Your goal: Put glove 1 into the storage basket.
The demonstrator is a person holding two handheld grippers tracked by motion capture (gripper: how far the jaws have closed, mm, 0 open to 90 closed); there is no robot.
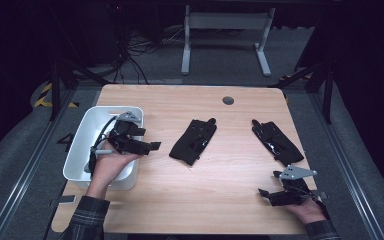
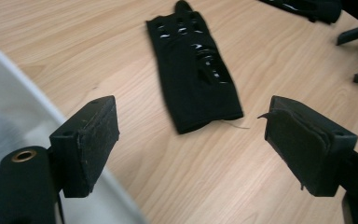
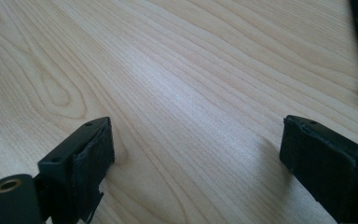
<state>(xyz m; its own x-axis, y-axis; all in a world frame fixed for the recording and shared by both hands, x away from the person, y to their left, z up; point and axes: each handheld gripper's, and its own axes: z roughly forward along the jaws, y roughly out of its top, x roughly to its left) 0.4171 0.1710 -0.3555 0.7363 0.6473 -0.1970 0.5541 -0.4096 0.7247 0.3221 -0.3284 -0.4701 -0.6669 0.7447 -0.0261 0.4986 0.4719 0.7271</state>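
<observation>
Two black gloves lie flat on the wooden table (image 1: 220, 190). The middle glove (image 1: 193, 140) rests near the centre of the table, just to the right of the white bin (image 1: 82, 131). It is long and dark, with small shiny spots on its fingers, and a thin loose thread sticks out at its cuff end. The other glove (image 1: 276, 141) lies farther right, near the table's right edge, well apart from the first one.

Nothing sits between the middle glove and the left gripper (image 1: 150, 146). That gripper hangs over the right rim of the white bin and points toward the glove. The left hand (image 1: 111, 162) holds it from below, coming up from the bottom of the high view in a checked sleeve. Its jaws stand wide open with nothing between them; in the left gripper view the middle glove (image 2: 193, 65) shows on the bare wood beyond the two pads.

Down at the near right corner, the right gripper (image 1: 269, 195) lies low over the table, pointing left. Its jaws are wide open too and hold nothing. A small round dark hole (image 1: 228, 100) sits near the far edge.
</observation>
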